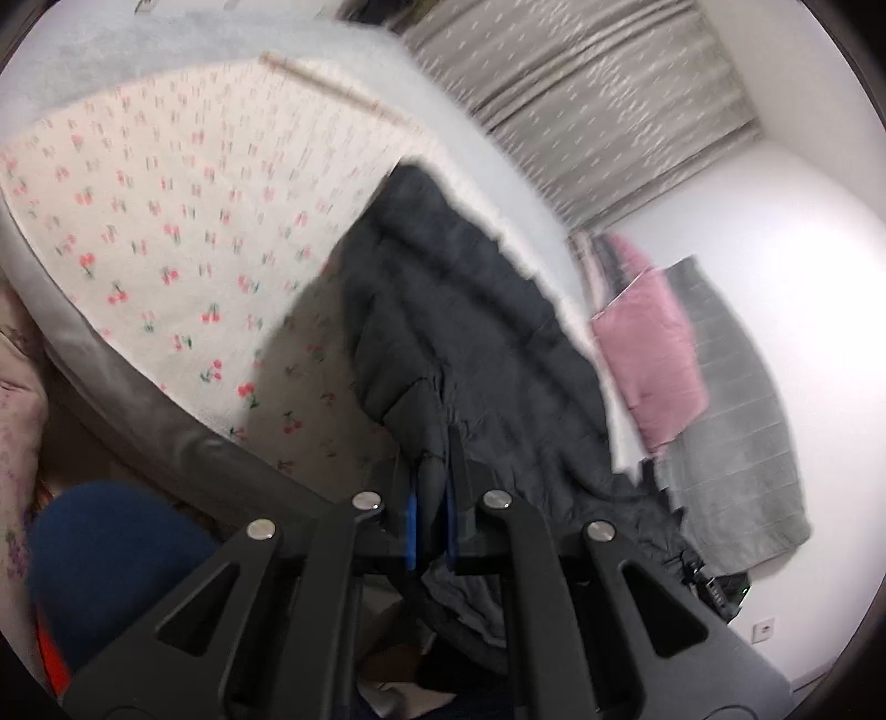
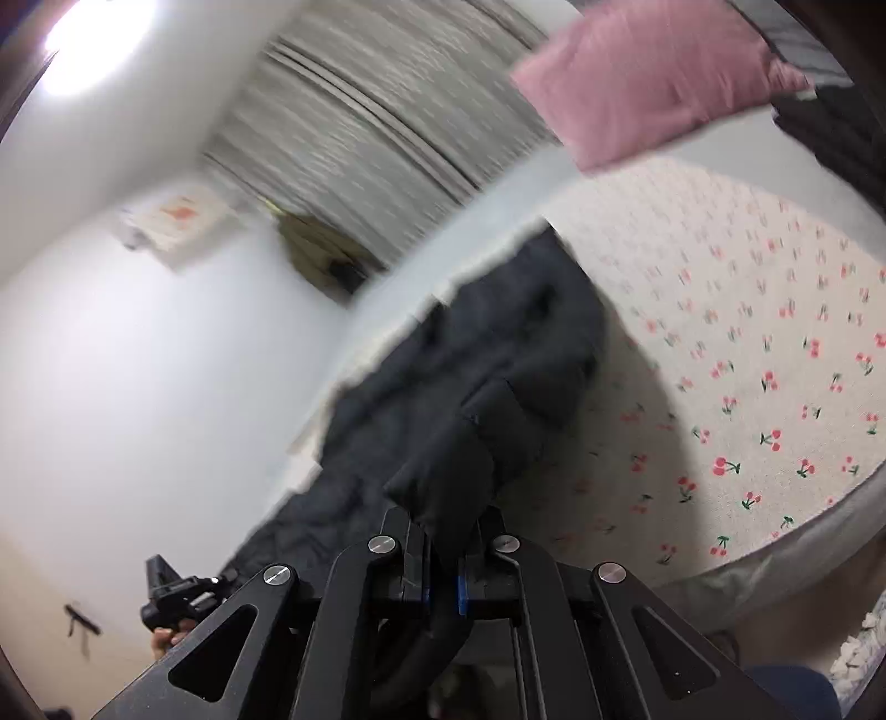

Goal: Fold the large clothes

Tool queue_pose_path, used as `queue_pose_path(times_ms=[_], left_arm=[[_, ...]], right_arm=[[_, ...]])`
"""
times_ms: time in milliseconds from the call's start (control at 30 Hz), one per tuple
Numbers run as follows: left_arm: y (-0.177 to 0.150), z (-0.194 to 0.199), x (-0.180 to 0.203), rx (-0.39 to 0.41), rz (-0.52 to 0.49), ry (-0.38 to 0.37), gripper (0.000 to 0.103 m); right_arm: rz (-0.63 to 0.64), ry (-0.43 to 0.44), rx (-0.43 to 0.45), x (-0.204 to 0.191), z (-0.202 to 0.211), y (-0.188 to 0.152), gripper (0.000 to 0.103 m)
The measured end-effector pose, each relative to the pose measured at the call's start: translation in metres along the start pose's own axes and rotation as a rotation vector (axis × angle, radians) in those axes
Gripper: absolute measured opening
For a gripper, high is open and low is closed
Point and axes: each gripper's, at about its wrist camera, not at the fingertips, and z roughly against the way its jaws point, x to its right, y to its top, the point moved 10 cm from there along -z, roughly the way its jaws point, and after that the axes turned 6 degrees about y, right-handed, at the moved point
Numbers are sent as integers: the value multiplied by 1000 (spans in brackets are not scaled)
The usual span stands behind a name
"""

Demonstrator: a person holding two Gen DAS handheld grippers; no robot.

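Holding one dark quilted jacket [image 1: 443, 310], draped mid-frame over the cherry-print bed [image 1: 166, 232]: our left gripper [image 1: 431, 487] and right gripper [image 2: 443, 545] each pinch an edge. We judge it soft, bulky, light, slippery; grip seams.

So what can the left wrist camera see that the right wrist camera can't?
Only the left view shows a grey blanket beside the pink pillow, a wall socket and the left gripper. Only the right view shows a picture on the wall, a bright lamp and the right gripper. Both show the dark jacket pinched by the fingers, the cherry sheet, the pink pillow and the curtain.
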Motion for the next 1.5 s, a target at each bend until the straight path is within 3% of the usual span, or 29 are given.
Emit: queue_pose_path(times_ms=[167, 300, 467, 600, 700, 767, 800, 900, 1000, 1100, 1167, 1300, 1400, 1433, 1467, 1500], left_arm=[[32, 22, 30, 95, -11, -39, 9], [66, 0, 47, 124, 33, -61, 9], [122, -68, 63, 129, 105, -17, 9], [157, -143, 62, 66, 145, 56, 18], [174, -186, 47, 36, 178, 114, 28], [185, -208, 33, 34, 203, 151, 30], [190, -213, 21, 52, 210, 193, 30], [199, -214, 1, 93, 230, 217, 31], [206, -217, -5, 88, 224, 197, 42], [202, -230, 3, 36, 142, 209, 48], [196, -241, 11, -4, 87, 201, 52], [190, -255, 19, -11, 13, 239, 64], [185, -265, 22, -31, -27, 258, 64], [186, -269, 21, -24, -42, 274, 63], [187, -270, 21, -15, -57, 290, 57], [188, -272, 21, -10, -85, 320, 32]], right_arm=[[75, 102, 108, -41, 25, 40, 5], [89, 85, 111, -40, -10, 78, 5], [-4, 59, 88, -9, -79, 129, 6], [-229, -23, 63, 58, -144, 160, 10], [-356, -146, 46, 118, -176, 164, 29], [-387, -212, 53, 150, -185, 165, 59], [-398, -258, 51, 165, -185, 164, 62], [-396, -325, 72, 191, -175, 168, 62], [-316, -350, 65, 193, -175, 176, 62], [-198, -409, 17, 187, -189, 179, 62], [-128, -404, -20, 179, -203, 179, 62], [-14, -412, -86, 164, -232, 174, 62], [-22, -434, -157, 172, -253, 161, 58], [-36, -434, -166, 175, -257, 159, 48], [-43, -444, -168, 179, -260, 158, 29], [-37, -458, -168, 180, -261, 159, 20]])
